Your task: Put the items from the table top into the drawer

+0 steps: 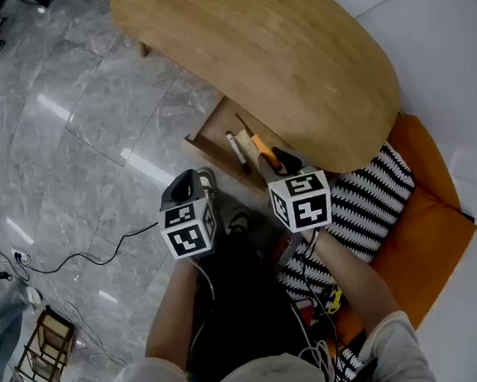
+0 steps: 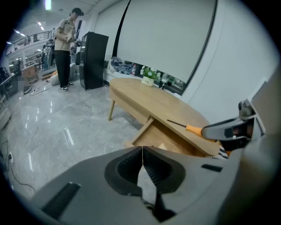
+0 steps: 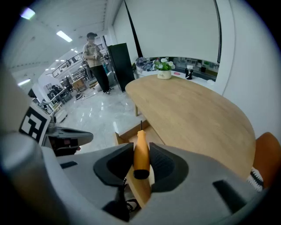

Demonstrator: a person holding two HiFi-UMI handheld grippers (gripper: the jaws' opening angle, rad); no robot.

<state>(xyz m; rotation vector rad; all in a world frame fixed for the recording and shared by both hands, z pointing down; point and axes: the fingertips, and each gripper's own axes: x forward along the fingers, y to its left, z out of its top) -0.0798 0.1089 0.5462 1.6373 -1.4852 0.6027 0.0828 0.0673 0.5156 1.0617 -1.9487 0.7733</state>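
My right gripper [image 1: 273, 162] is shut on an orange-handled screwdriver [image 1: 259, 147], whose thin shaft points out over the open wooden drawer [image 1: 208, 141] under the oval wooden table [image 1: 275, 48]. In the right gripper view the orange handle [image 3: 141, 154] sits clamped between the pads, with the drawer [image 3: 125, 129] below its tip. A dark pen [image 1: 236, 149] lies inside the drawer. My left gripper [image 1: 197, 180] hangs left of the drawer's front over the floor. Its jaws [image 2: 142, 151] are shut with nothing between them. From there the screwdriver [image 2: 189, 128] shows at the right, above the drawer [image 2: 158, 138].
A white sofa [image 1: 453, 64] with an orange cushion [image 1: 427, 227] and a striped cushion [image 1: 373, 198] lies right of the table. Cables [image 1: 69, 261] trail on the grey marble floor. A person [image 2: 63, 52] stands far off by a black cabinet [image 2: 92, 59].
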